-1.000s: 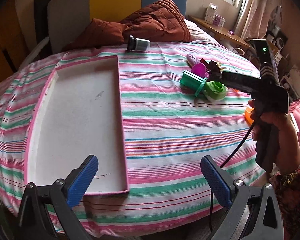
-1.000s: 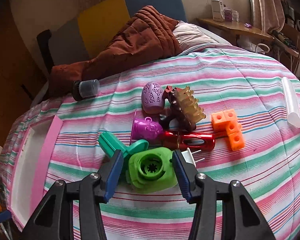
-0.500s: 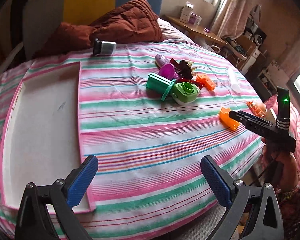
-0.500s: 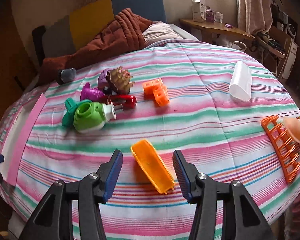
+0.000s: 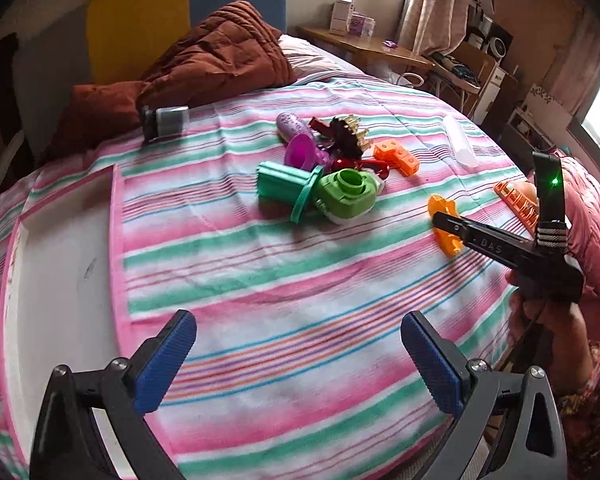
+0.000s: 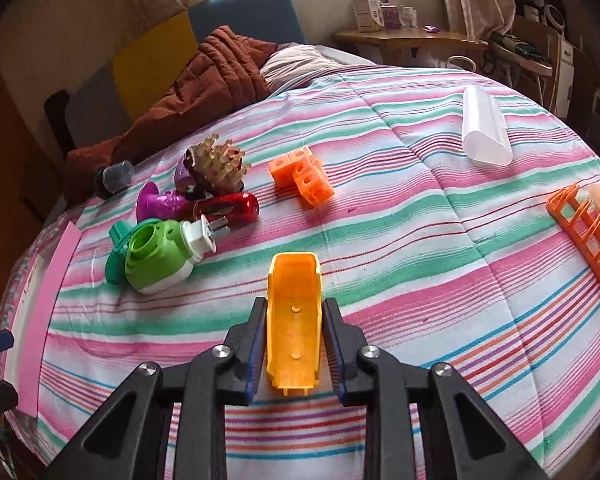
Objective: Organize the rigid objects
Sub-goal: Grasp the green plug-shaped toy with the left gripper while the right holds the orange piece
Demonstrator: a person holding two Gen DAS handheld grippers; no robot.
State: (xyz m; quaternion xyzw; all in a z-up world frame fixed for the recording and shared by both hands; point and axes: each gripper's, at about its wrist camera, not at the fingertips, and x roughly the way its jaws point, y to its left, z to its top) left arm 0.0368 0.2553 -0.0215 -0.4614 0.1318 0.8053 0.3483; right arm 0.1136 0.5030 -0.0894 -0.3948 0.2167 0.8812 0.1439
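Observation:
An orange plastic trough (image 6: 294,312) lies on the striped bedspread between the fingers of my right gripper (image 6: 295,308). Its jaws are closing and the pads touch the trough's two long sides. In the left wrist view the right gripper (image 5: 444,220) reaches over the same trough (image 5: 450,244), held by a person's hand. My left gripper (image 5: 300,360) hovers wide open over bare bedspread with nothing between its blue pads (image 5: 168,360). A shallow white tray with a pink rim (image 5: 118,240) lies at the left.
A pile of toys sits mid-bed: green plug-in device (image 6: 160,256), teal piece (image 5: 284,186), purple funnel (image 5: 300,152), red case (image 6: 228,208), spiky brush (image 6: 216,164), orange cubes (image 6: 302,178). Farther off lie a white tube (image 6: 484,132), an orange rack (image 6: 588,232), a dark jar (image 5: 166,122) and a brown quilt (image 5: 220,60).
My right gripper left the green device, swung right to the orange trough, lined up with it and closed its jaws onto it. The left gripper's view drifted right, away from the tray.

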